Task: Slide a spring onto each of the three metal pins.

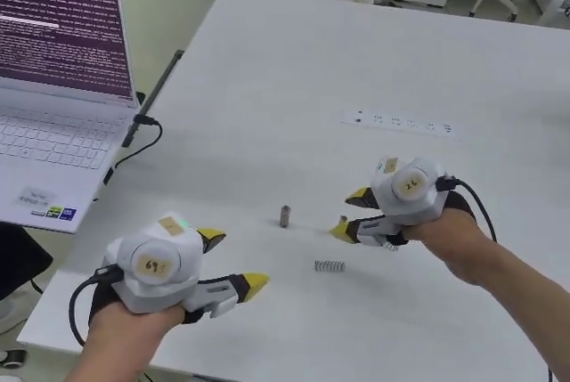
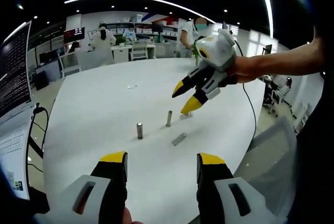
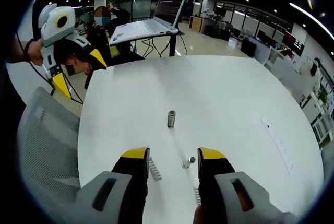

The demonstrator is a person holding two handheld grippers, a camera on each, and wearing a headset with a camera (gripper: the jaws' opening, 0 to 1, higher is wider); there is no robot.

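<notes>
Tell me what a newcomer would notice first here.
The yellow-tipped grippers: the left gripper open near the front edge of the white table, the right gripper open beside a small upright pin. A spring lies loose on the table between them, and a lit laptop sits at the left.

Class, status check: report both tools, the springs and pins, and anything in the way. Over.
Left tool open, empty. Right tool open, tips by a standing pin. One spring lying loose on the table. Nothing blocking it.
</notes>
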